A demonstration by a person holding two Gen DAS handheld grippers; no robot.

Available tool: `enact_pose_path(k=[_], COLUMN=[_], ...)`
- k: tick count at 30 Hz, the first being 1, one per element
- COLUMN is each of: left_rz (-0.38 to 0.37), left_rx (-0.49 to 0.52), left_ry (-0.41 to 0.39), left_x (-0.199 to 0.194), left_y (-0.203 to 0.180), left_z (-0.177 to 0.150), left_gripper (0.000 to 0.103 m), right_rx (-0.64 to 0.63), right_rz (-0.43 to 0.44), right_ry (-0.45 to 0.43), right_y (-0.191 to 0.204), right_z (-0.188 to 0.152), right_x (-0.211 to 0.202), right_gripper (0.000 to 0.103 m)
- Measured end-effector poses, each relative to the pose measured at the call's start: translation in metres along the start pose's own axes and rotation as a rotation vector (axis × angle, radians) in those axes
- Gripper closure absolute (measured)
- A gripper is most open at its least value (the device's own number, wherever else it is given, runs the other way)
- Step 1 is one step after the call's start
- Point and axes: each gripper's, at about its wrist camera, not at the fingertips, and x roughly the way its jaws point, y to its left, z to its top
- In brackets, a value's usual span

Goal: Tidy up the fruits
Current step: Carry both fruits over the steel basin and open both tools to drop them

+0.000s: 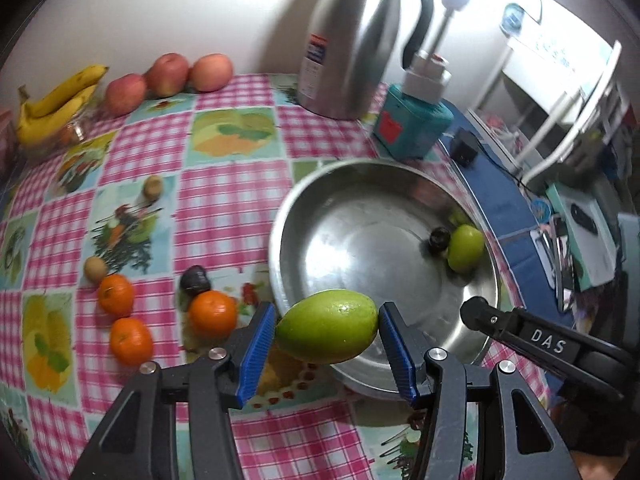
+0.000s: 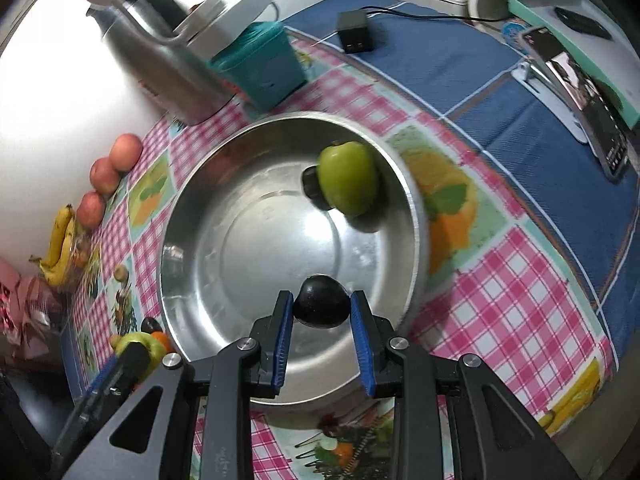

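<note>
Left hand-held gripper [image 1: 327, 330]: closed on a green fruit [image 1: 327, 326], which is clamped end to end between the blue pads and carried above the near rim of the steel bowl [image 1: 280, 216], at about 7 o'clock of the bowl.
Right hand-held gripper [image 2: 322, 308]: closed on a dark plum [image 2: 321, 300], which is held over the bowl's inside at about 6 o'clock.
Bowl contents: a second green fruit [image 2: 349, 178] and a small dark fruit [image 2: 310, 182] are seen touching, at about 2 o'clock against the wall.
Counter [image 1: 224, 184]: three oranges [image 1: 212, 312], a dark plum and two kiwis remain unsorted at the bowl's 9 o'clock.
Risk, slip: the smooth green fruit is gripped only at its tips and could be squeezed out.
Risk, collision: both grippers are crowded at one rim, so a knock is judged likely.
Risk, release: a fruit let go from height could be bruised or bounced out.
</note>
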Motion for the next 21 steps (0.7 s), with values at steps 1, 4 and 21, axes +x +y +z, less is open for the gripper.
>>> enact_pose_path(k=[1, 4, 21], left_rz=[0.001, 0.003, 0.023], left_rx=[0.009, 0.026, 0.064], left_ry=[0.003, 0.008, 0.03], left_x=[0.003, 0.009, 0.017], left_y=[-0.002, -0.006, -0.011], left_z=[0.0, -0.002, -0.006], left_gripper=[0.047, 0.047, 0.047], right_rx=[0.0, -0.008, -0.025], right_rz=[-0.004, -0.012, -0.047], right_ry=[-0.001, -0.002, 0.043], right_y=[-0.001, 0.0, 0.002], right_z=[0.0, 0.0, -0.004], right_x=[-0.001, -0.001, 0.009], right_gripper=[0.073, 0.073, 0.072])
